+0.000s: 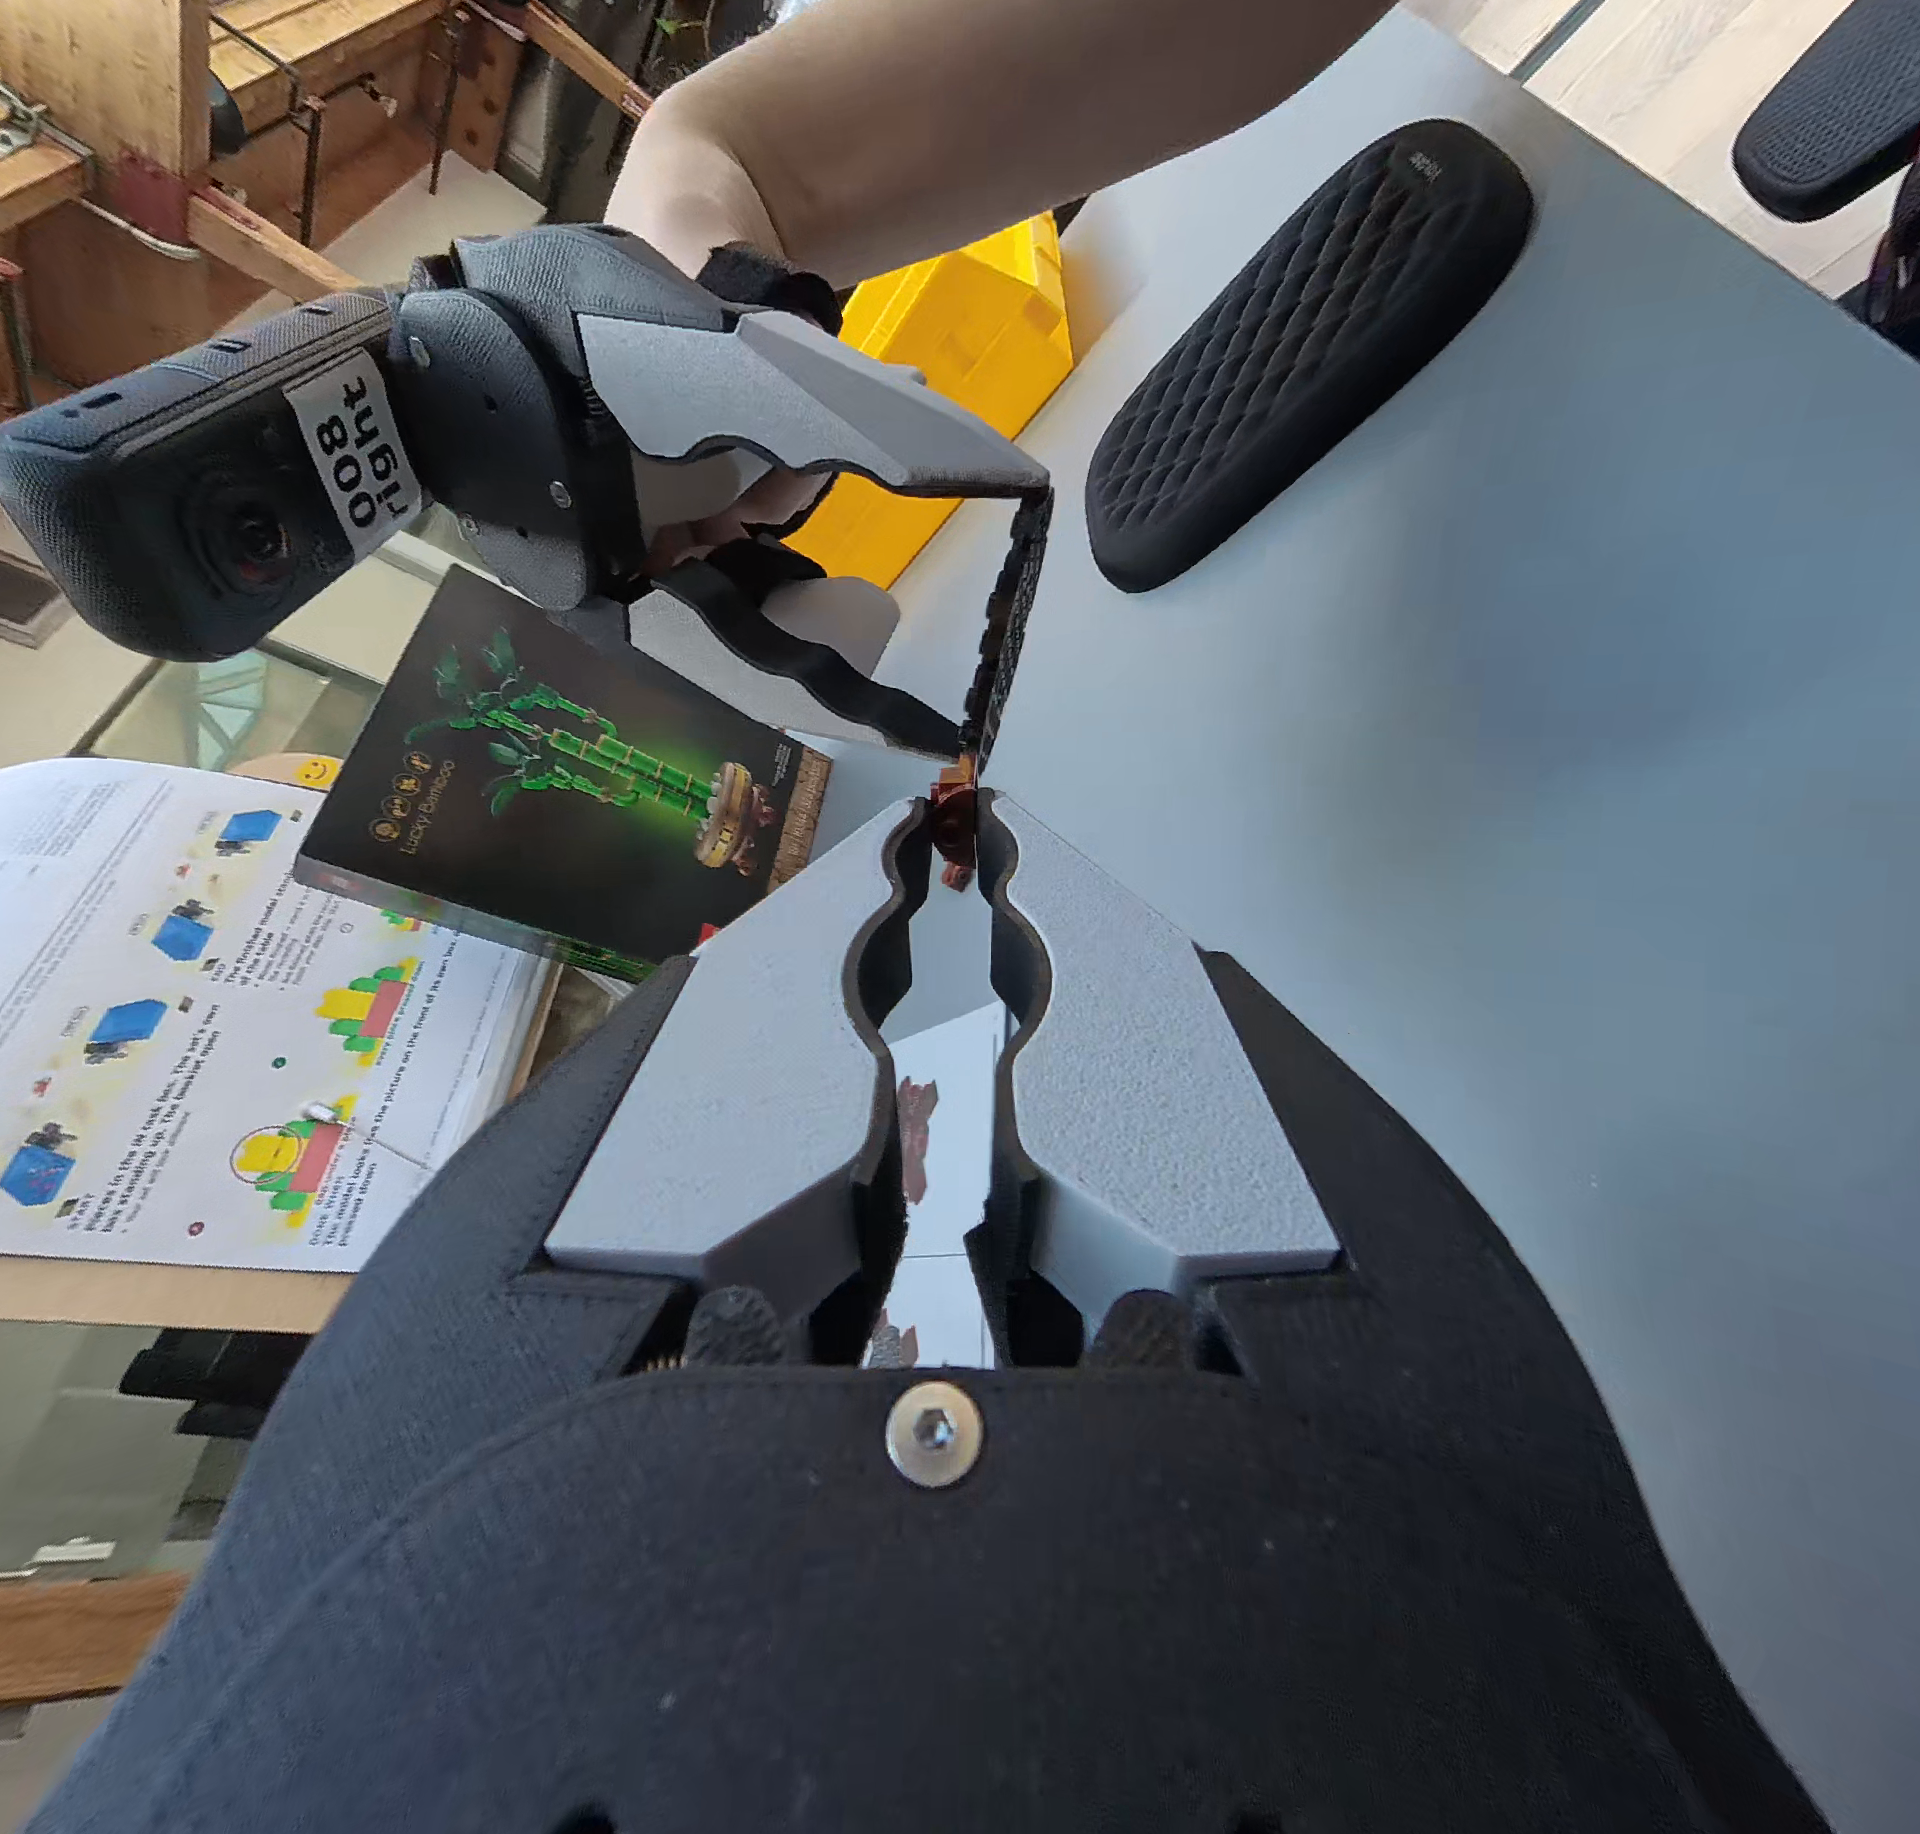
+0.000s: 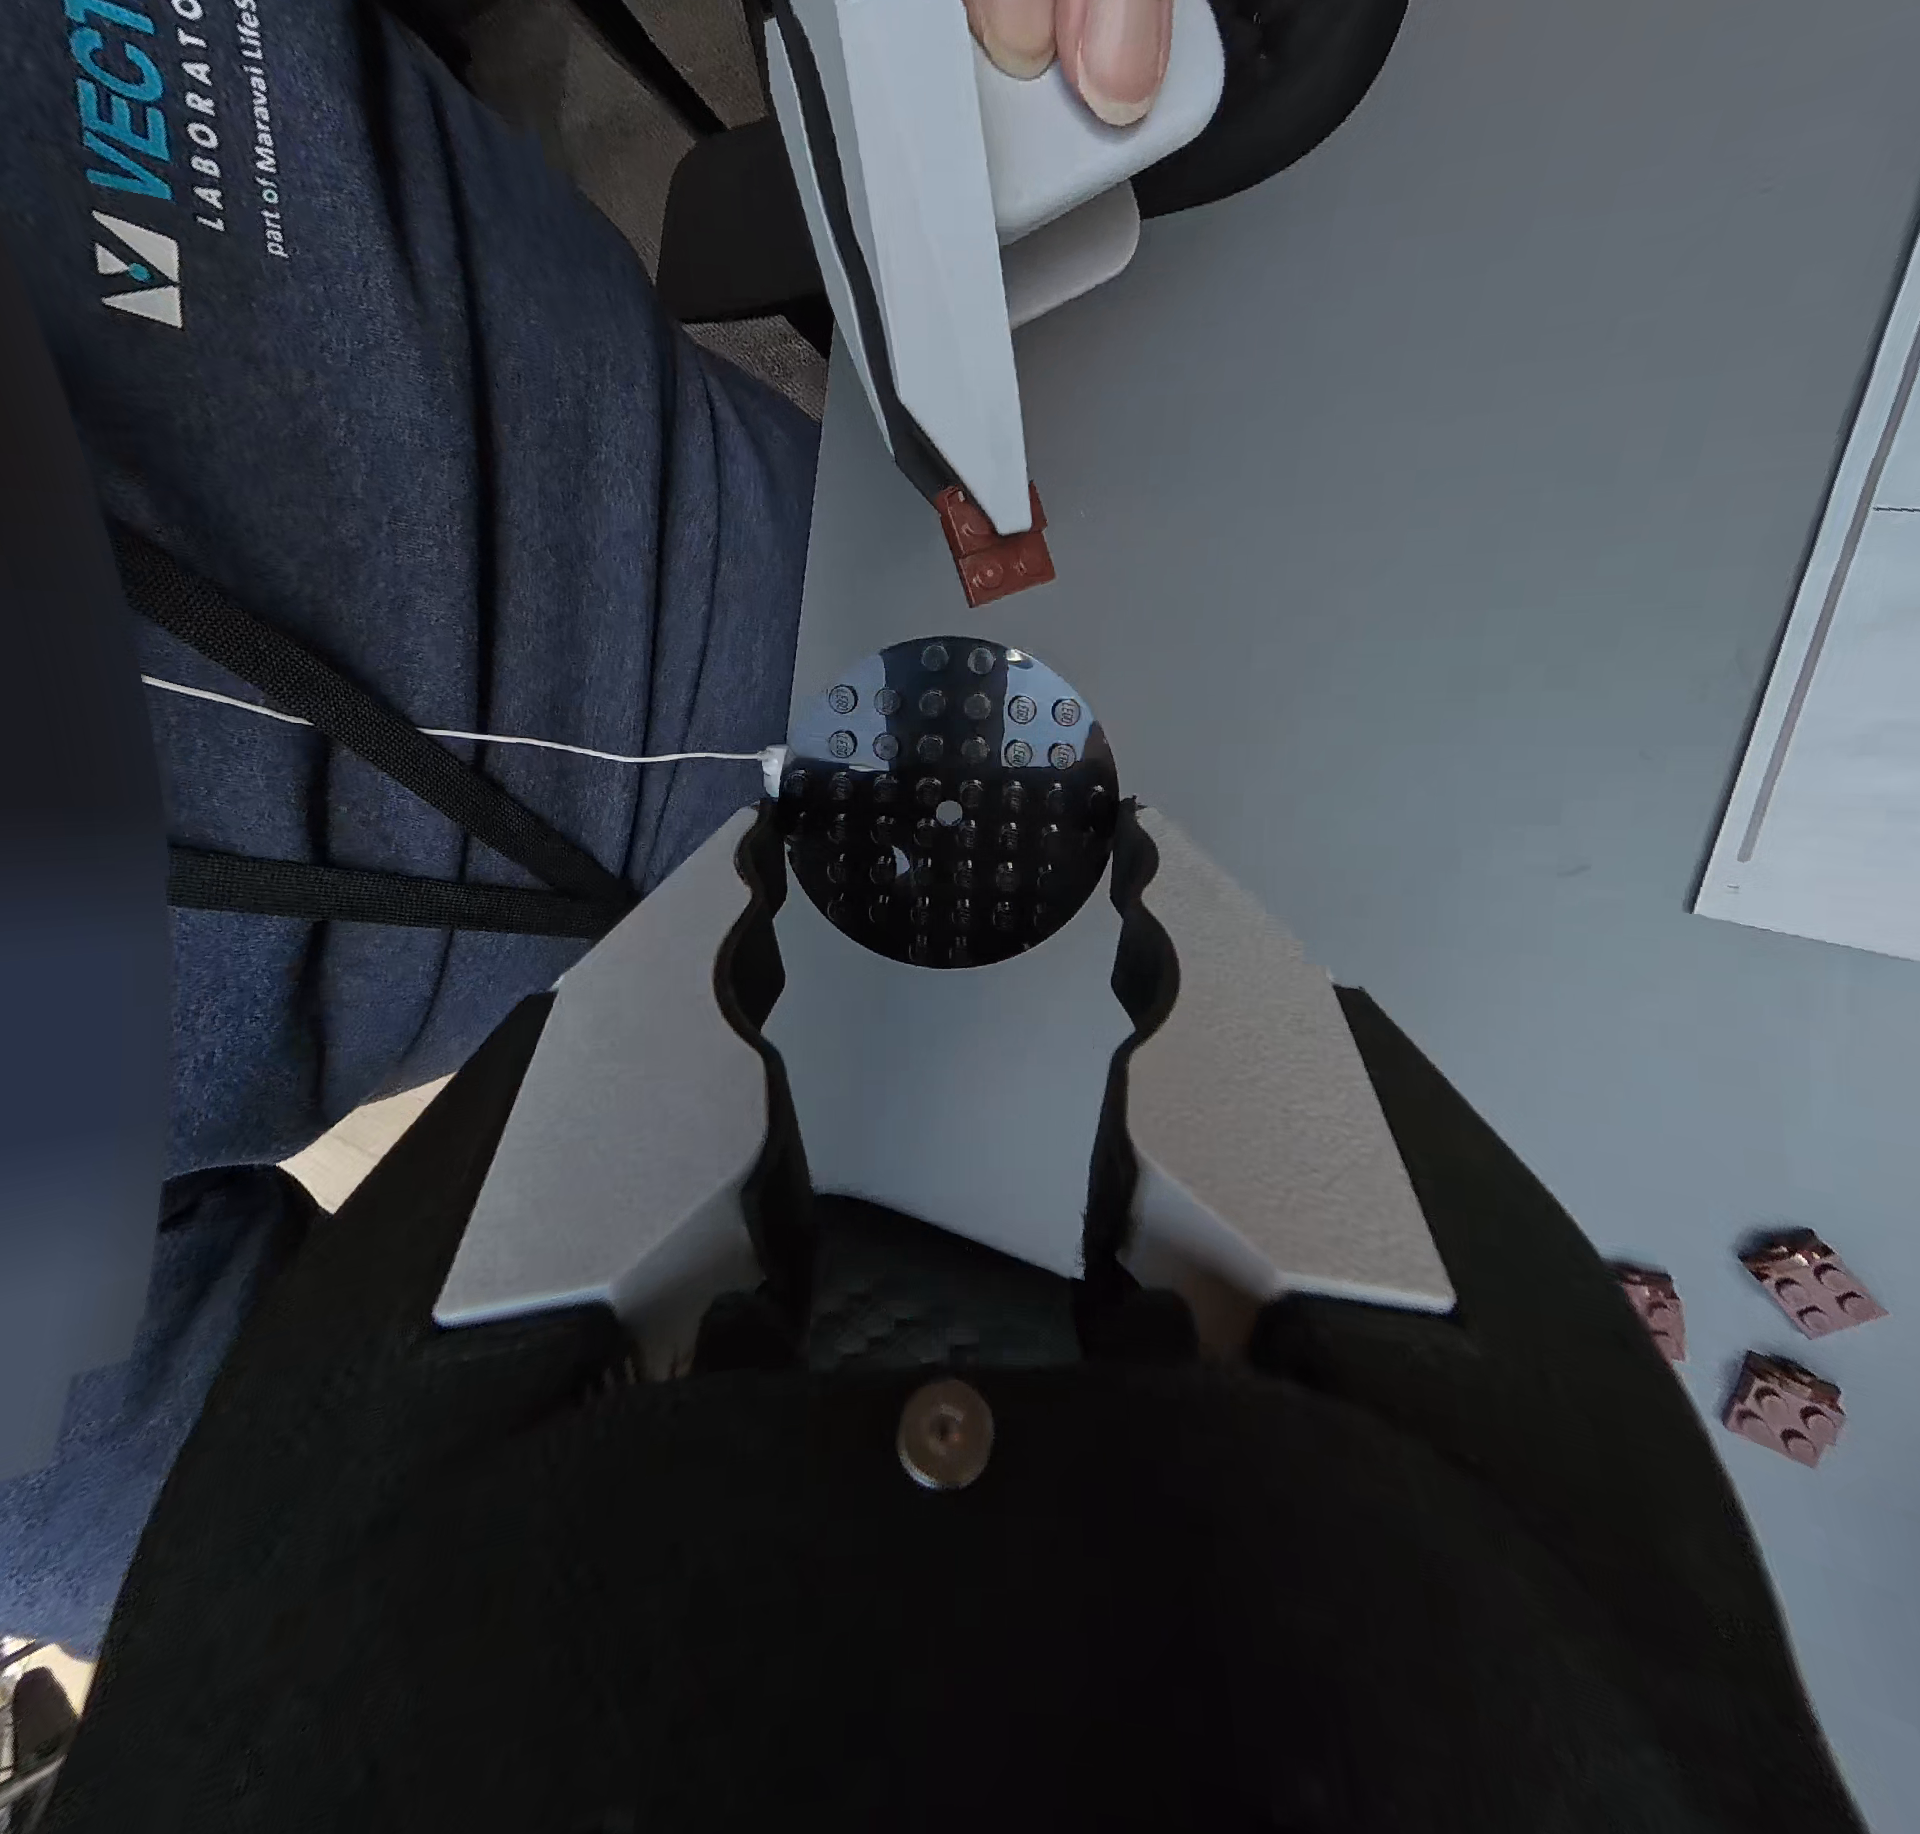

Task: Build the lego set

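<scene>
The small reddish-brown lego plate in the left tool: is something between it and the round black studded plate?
Nothing visible is in the way. The small reddish-brown lego plate, held in the left tool, hangs beside the rim of the round black studded plate clamped in the right tool, with only bare grey table behind the gap.

A black quilted wrist rest (image 1: pixel 1309 356) is laid on the grey tabletop (image 1: pixel 1507 849). A yellow plastic bin (image 1: pixel 961 350) is seen beyond the tabletop's far edge. A black chair armrest (image 1: pixel 1829 111) is visible at the upper right. Wooden workbenches (image 1: pixel 260 70) are located in the background. A dark blue printed shirt (image 2: pixel 364 537), crossed by black straps (image 2: pixel 343 724), is worn by the person.
</scene>
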`<state>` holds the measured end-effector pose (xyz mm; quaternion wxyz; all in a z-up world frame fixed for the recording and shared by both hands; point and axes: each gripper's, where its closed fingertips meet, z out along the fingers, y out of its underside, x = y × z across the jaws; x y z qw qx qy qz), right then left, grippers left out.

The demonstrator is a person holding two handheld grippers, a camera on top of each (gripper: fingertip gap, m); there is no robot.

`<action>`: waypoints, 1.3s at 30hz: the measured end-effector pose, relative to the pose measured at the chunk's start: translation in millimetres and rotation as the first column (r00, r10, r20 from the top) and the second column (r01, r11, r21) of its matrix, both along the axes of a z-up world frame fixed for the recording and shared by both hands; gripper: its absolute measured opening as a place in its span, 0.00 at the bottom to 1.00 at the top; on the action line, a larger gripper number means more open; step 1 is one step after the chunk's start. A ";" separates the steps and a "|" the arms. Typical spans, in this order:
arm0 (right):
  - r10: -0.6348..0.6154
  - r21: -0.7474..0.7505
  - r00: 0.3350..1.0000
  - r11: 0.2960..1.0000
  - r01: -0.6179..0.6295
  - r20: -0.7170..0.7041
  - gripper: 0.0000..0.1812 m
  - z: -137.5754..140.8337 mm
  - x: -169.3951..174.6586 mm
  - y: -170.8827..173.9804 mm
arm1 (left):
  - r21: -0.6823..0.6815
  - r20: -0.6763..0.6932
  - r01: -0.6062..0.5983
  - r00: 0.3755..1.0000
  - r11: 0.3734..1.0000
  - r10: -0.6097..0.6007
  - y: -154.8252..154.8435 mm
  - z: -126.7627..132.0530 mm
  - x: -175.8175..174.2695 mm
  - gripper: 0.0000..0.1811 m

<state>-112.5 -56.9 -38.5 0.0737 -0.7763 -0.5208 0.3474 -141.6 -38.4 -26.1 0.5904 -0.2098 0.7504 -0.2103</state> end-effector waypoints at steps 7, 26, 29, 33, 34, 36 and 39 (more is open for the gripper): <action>0.041 0.035 0.992 0.998 -0.045 0.116 0.35 22.4 5.4 -2.0 | 0.028 0.087 -0.059 0.995 0.998 0.056 3.0 15.3 6.9 0.03; 0.129 0.030 0.950 0.989 -0.143 0.283 0.35 76.9 -2.4 -23.9 | 0.032 0.379 -0.005 0.925 0.999 -0.007 -29.3 82.1 -4.3 0.03; 0.132 0.026 0.957 0.989 -0.143 0.258 0.35 82.6 -4.3 -22.1 | 0.080 0.373 0.019 0.927 0.997 -0.047 -34.9 79.1 -7.3 0.03; 0.195 0.018 0.949 0.979 -0.205 0.248 0.35 94.9 -7.1 -26.8 | 0.148 0.369 0.036 0.925 0.988 -0.090 -38.1 80.8 -8.8 0.03; 0.211 0.018 0.944 0.975 -0.223 0.252 0.35 99.5 -8.1 -28.2 | 0.161 0.372 0.037 0.924 0.986 -0.095 -37.5 84.5 -9.0 0.03; 0.233 0.026 0.934 0.968 -0.249 0.271 0.35 109.5 -9.9 -29.3 | 0.185 0.385 0.048 0.915 0.982 -0.117 -38.7 95.7 -10.0 0.03; 0.261 0.034 0.922 0.959 -0.281 0.285 0.35 126.9 -14.8 -34.3 | 0.224 0.414 0.066 0.897 0.972 -0.156 -45.4 113.8 -12.0 0.03</action>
